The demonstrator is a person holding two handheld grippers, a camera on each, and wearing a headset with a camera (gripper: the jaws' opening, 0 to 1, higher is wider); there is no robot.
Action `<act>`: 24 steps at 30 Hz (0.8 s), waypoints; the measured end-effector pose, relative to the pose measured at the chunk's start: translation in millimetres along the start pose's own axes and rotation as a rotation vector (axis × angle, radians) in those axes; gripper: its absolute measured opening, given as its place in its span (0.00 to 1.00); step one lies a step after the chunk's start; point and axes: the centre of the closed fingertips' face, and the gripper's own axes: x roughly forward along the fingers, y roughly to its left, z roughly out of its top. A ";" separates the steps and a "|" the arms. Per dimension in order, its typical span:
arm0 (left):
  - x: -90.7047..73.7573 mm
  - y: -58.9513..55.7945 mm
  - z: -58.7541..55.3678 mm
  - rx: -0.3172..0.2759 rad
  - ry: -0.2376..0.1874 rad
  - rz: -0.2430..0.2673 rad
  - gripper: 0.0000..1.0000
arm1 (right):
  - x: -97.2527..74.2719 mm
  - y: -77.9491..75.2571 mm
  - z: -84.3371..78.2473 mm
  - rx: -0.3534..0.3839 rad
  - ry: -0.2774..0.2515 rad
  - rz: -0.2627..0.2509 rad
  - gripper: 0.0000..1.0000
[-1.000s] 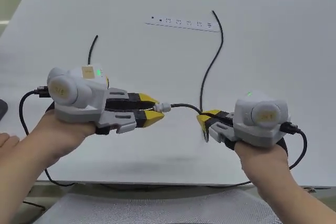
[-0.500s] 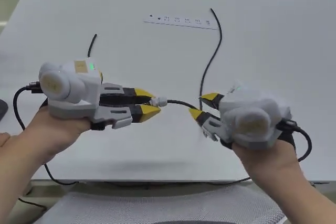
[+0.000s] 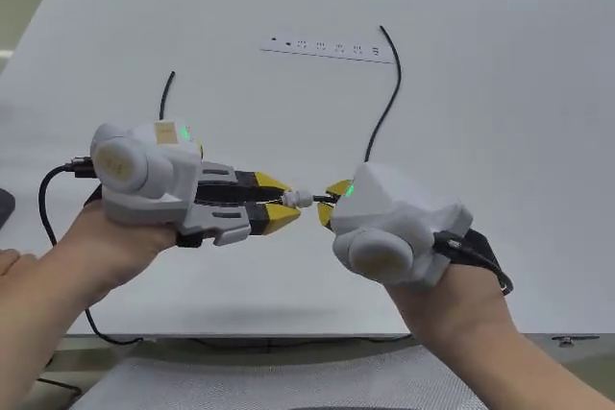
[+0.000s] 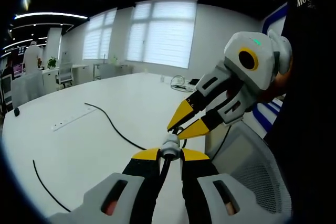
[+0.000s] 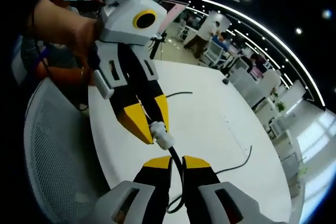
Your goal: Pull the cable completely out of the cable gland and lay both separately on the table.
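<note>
Black cable (image 5: pixel 172 152) pinched in right claw (image 5: pixel 177 160)

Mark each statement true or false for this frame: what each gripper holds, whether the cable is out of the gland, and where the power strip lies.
1. The left gripper is shut on the white cable gland. True.
2. The cable is completely out of the cable gland. False: in the right gripper view the black cable runs straight into the gland's end.
3. The right gripper is shut on the cable, close beside the gland. True.
4. The power strip lies between the two grippers. False: it lies far back on the table, beyond both grippers.
</note>
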 end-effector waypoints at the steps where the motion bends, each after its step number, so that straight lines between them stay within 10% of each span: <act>1: 0.2 -0.4 0.0 0.001 0.002 0.000 0.15 | 0.1 0.0 -0.6 0.000 -0.002 -0.002 0.02; 24: 7.0 -5.6 3.0 -0.003 0.011 0.013 0.15 | -5.1 -16.2 -37.7 0.319 -0.017 0.022 0.00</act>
